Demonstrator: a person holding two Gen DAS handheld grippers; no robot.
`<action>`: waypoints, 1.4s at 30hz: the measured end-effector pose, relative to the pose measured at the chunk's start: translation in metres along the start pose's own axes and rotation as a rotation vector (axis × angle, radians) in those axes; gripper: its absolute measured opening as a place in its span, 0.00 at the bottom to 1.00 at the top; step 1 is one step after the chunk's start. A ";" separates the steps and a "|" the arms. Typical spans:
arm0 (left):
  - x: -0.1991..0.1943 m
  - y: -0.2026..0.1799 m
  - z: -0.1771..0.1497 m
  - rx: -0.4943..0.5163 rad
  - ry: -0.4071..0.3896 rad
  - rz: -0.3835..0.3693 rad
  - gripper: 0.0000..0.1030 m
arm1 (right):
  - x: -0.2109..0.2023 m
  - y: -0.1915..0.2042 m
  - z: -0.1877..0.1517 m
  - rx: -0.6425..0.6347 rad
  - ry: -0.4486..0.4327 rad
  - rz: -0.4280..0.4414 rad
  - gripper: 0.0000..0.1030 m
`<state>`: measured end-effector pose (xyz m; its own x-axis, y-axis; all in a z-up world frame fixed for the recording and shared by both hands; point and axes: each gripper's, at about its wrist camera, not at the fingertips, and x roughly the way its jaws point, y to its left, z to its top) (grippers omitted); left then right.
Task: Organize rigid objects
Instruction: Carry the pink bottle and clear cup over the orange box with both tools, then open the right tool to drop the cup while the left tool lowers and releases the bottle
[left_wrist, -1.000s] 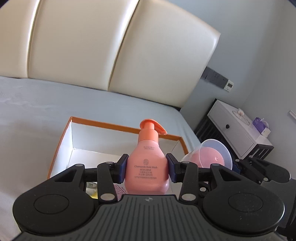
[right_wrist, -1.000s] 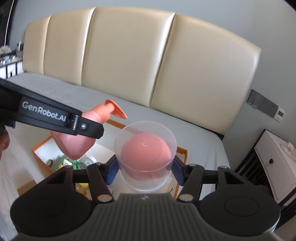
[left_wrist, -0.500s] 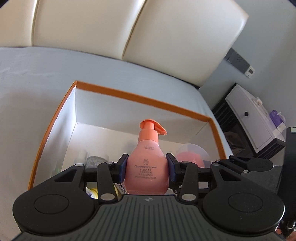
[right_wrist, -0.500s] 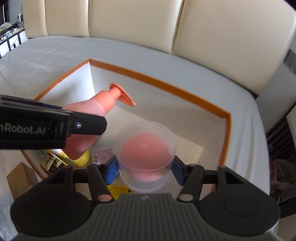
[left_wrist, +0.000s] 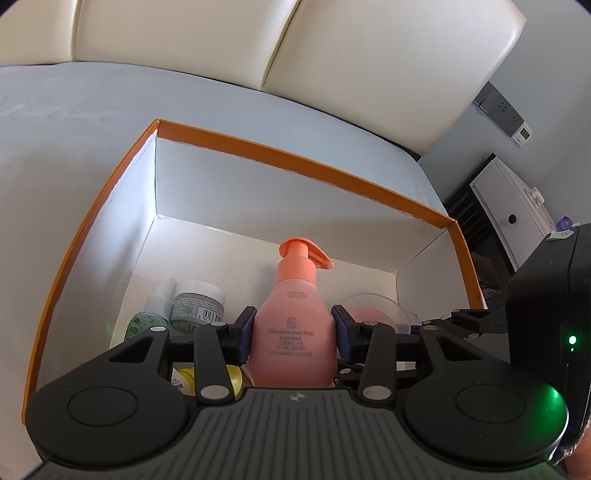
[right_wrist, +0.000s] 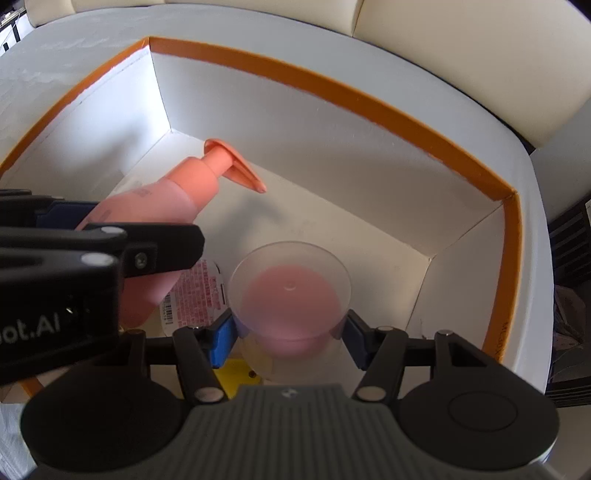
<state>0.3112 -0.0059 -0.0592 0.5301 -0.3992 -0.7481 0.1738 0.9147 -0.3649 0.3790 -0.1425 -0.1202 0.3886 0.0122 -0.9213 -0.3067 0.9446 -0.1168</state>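
Note:
My left gripper (left_wrist: 293, 334) is shut on a pink pump bottle of body wash (left_wrist: 293, 332) and holds it inside an open white box with an orange rim (left_wrist: 295, 155). The bottle also shows in the right wrist view (right_wrist: 177, 206), tilted. My right gripper (right_wrist: 290, 332) is shut on a clear plastic cup with a pink inside (right_wrist: 290, 299), held low inside the same box (right_wrist: 332, 88), just right of the bottle. The cup shows in the left wrist view (left_wrist: 373, 314) too.
Inside the box lie a grey jar (left_wrist: 197, 299), a green dropper bottle (left_wrist: 151, 314), a yellow item (left_wrist: 232, 376) and a pink-labelled packet (right_wrist: 195, 295). The box sits on a grey bed (left_wrist: 55, 129) with a cream headboard. A white nightstand (left_wrist: 513, 214) stands at the right.
Both grippers have moved forward and down from above the bed into the box, carrying the bottle and the cup. The box now fills both views.

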 end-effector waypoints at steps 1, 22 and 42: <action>0.000 0.000 0.000 0.000 0.000 0.003 0.48 | -0.001 0.001 0.002 0.001 -0.001 -0.003 0.59; -0.006 0.000 0.006 -0.015 -0.013 0.011 0.48 | -0.059 0.004 -0.024 -0.105 -0.160 -0.112 0.72; 0.036 -0.007 0.009 -0.118 0.115 0.014 0.48 | -0.077 -0.019 -0.039 -0.011 -0.235 -0.115 0.67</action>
<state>0.3367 -0.0257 -0.0782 0.4325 -0.3970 -0.8096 0.0649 0.9092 -0.4112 0.3209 -0.1747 -0.0614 0.6125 -0.0177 -0.7902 -0.2578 0.9406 -0.2209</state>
